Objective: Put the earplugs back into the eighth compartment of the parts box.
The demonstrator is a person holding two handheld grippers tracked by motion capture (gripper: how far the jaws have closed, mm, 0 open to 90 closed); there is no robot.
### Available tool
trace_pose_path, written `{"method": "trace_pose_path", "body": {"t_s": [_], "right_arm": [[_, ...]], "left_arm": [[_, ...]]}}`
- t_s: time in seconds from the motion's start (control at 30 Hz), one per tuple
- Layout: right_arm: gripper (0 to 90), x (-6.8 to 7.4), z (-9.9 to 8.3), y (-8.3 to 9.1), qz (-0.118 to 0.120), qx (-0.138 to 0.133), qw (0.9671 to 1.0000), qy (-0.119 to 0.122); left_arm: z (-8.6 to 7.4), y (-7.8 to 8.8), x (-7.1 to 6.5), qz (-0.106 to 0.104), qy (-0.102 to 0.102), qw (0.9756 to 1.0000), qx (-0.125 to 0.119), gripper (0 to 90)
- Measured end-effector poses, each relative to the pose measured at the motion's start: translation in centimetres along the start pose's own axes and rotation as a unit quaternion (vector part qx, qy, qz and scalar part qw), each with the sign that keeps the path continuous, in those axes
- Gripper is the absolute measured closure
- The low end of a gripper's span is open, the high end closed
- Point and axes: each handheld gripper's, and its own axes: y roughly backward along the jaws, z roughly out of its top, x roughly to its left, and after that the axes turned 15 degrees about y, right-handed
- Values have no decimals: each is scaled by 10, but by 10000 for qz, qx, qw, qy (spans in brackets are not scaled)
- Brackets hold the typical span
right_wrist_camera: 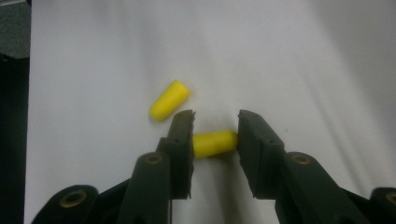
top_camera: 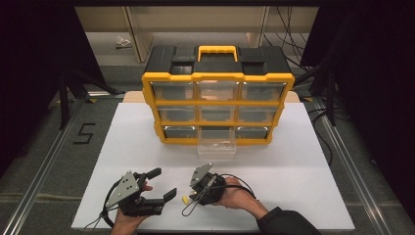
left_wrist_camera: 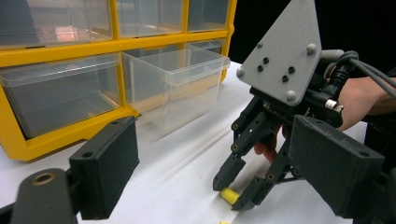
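Two small yellow foam earplugs lie on the white board (top_camera: 293,161) near its front edge. One earplug (right_wrist_camera: 214,143) lies crosswise between the jaws of my right gripper (right_wrist_camera: 215,126), and both pads touch its ends; the same grip shows low in the left gripper view, earplug (left_wrist_camera: 229,195). The second earplug (right_wrist_camera: 169,100) lies loose just beyond the jaws, also seen from above (top_camera: 185,199). My right gripper (top_camera: 193,196) points down at the board. My left gripper (top_camera: 164,183) rests to its left, jaws wide open and holding nothing.
A yellow-and-black drawer organizer (top_camera: 218,98) with clear drawers stands at the back of the board. Its bottom middle drawer (top_camera: 217,147) is pulled out toward me and looks bare inside, drawer (left_wrist_camera: 177,79). Dark floor and metal rails border the board.
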Motion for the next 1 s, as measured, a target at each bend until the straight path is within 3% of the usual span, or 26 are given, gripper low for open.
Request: {"method": "trace_pose_path", "body": {"t_s": [0.17, 0.43, 1.0], "right_arm": [[674, -7, 2, 15, -157, -230, 9995, -128], [670, -22, 0, 46, -548, -680, 9956, -327], [670, -39, -2, 97, -1294, -1463, 9786, -648]], "left_arm": [[0, 0, 0, 13, 7, 10000, -18, 156], [0, 0, 0, 26, -2, 10000, -11, 156], [1, 1, 0, 15, 7, 10000, -47, 156]]}}
